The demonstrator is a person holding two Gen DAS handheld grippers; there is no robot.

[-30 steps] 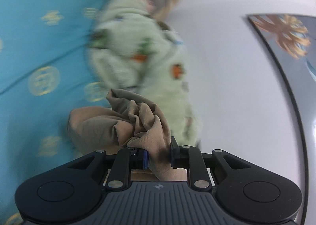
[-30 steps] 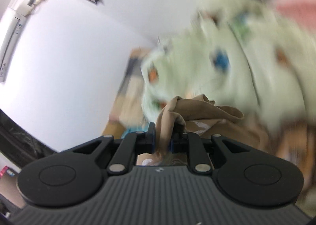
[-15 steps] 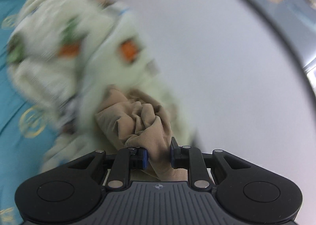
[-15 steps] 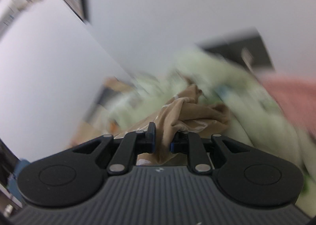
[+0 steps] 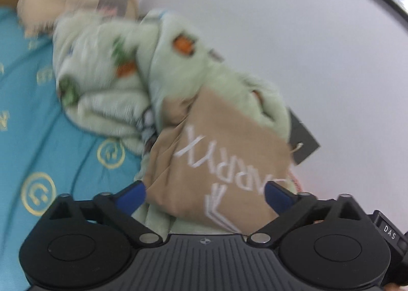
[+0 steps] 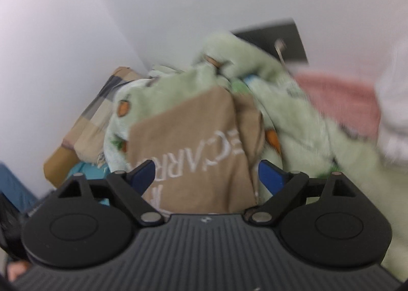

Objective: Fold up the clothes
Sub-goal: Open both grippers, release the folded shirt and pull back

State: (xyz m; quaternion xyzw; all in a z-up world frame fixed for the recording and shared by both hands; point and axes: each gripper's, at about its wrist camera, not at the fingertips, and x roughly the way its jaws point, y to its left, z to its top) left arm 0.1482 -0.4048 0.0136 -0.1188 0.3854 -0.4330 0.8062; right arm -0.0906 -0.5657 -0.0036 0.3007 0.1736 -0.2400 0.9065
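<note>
**Tan garment lies dead ahead of both spread grippers**

The tan garment [image 5: 224, 161] sits on top of a heap of pale green printed fleece [image 5: 107, 81], with its white embroidered lettering facing up. In the left wrist view it fills the space straight in front of us and runs up and away to the right, so its long axis slants from the near left toward the far right. In the right wrist view the same tan garment [image 6: 193, 148] lies straight ahead too, its lettered panel spanning the gap between the fingers and reaching up toward the fleece [image 6: 293, 122].

The left gripper [image 5: 205, 195] is spread wide, its blue fingertips [image 5: 131, 195] standing on either side of the cloth and not pressing it. The right gripper [image 6: 205, 176] is spread just as wide, grasping nothing. We judge the garment is free of both tools and rests on the pile.

Neither gripper looks clearly nearer; the cloth lies close under both, and motion blur keeps us from saying more. Around the pile we see the teal bedspread [image 5: 46, 153] with gold emblems to the left, a checked pillow [image 6: 102, 112] by the white wall, and a pink knit [image 6: 336, 97] to the right.

To fold it, we would likely need to take two corners along the near edge, one per gripper.
</note>
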